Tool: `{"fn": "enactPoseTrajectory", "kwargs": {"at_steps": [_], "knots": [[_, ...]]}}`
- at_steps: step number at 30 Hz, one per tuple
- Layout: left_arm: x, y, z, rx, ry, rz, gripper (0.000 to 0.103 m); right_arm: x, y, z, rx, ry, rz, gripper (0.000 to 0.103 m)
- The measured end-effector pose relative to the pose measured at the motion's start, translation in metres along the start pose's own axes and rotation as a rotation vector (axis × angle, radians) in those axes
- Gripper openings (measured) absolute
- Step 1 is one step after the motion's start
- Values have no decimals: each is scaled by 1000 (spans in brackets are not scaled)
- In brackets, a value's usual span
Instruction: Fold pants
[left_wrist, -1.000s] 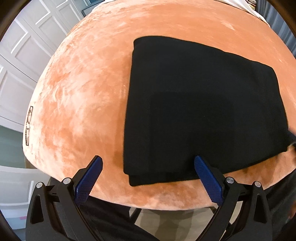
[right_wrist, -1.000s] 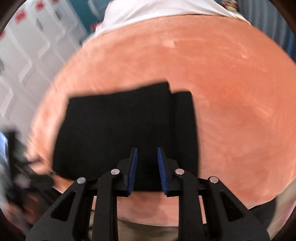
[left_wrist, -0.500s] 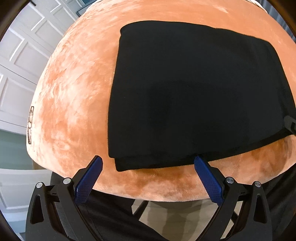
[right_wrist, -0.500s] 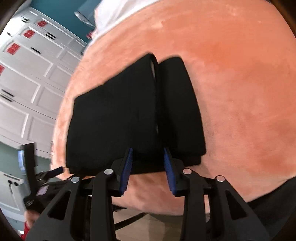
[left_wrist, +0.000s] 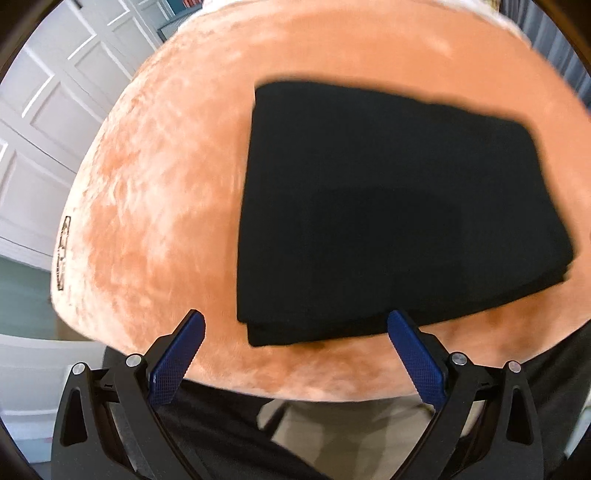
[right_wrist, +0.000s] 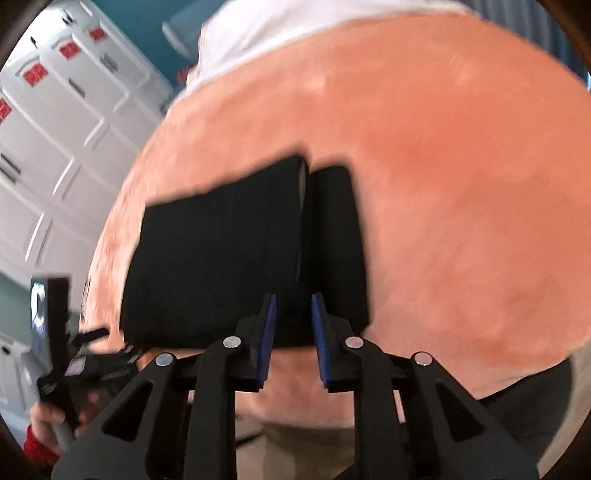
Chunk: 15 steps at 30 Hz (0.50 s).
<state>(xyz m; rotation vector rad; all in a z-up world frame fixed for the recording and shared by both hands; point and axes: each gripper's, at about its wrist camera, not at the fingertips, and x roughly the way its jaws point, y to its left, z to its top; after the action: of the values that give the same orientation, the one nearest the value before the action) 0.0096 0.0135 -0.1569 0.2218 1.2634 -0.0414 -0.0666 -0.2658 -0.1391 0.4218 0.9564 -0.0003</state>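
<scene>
Black pants (left_wrist: 391, 218) lie folded into a compact rectangle on an orange plush surface (left_wrist: 162, 206). In the right wrist view the pants (right_wrist: 229, 266) show a folded-over flap on their right side. My left gripper (left_wrist: 295, 332) is wide open and empty, held just off the pants' near edge. My right gripper (right_wrist: 291, 317) has its jaws a narrow gap apart with nothing between them, just in front of the pants' near edge. The left gripper also shows at the lower left of the right wrist view (right_wrist: 55, 339).
The orange surface's near edge (left_wrist: 332, 384) drops off to the floor. White panelled doors (left_wrist: 48, 122) stand to the left. A white cloth (right_wrist: 295, 29) lies at the far end of the surface.
Both grippers have pulled back from the pants, which look smaller now. The right gripper's jaws stay narrowly apart; the left stays wide open.
</scene>
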Motion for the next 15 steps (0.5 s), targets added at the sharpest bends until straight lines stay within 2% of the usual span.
{"fn": "enactPoseTrajectory", "kwargs": {"at_steps": [2,4,5,7,8,10,12,13,14,15], "knots": [[-11,-1,8,-21,-39,-12,98,-2,-3,13,-12,-34,-69,11],[-5,-4,18,-15,-50,7,98,9,-5,21,-28,-36,-88,9],[6,-8,21,-3,-40,36,98,25,-6,22,-44,-7,-99,9],[33,-16,24,15,19,88,98,84,-14,9,-132,167,-199,9],[41,-17,24,9,44,77,98,91,-15,5,-129,173,-210,9],[38,-14,24,-19,36,62,98,68,-9,14,-61,118,-186,9],[36,-14,24,-13,32,57,98,39,5,23,-18,31,-87,9],[36,-15,24,-8,33,61,98,31,17,26,-22,16,-22,9],[38,-16,23,-6,35,62,98,32,29,26,-58,31,7,9],[38,-16,23,-9,36,61,98,40,40,24,-111,49,0,9]]}}
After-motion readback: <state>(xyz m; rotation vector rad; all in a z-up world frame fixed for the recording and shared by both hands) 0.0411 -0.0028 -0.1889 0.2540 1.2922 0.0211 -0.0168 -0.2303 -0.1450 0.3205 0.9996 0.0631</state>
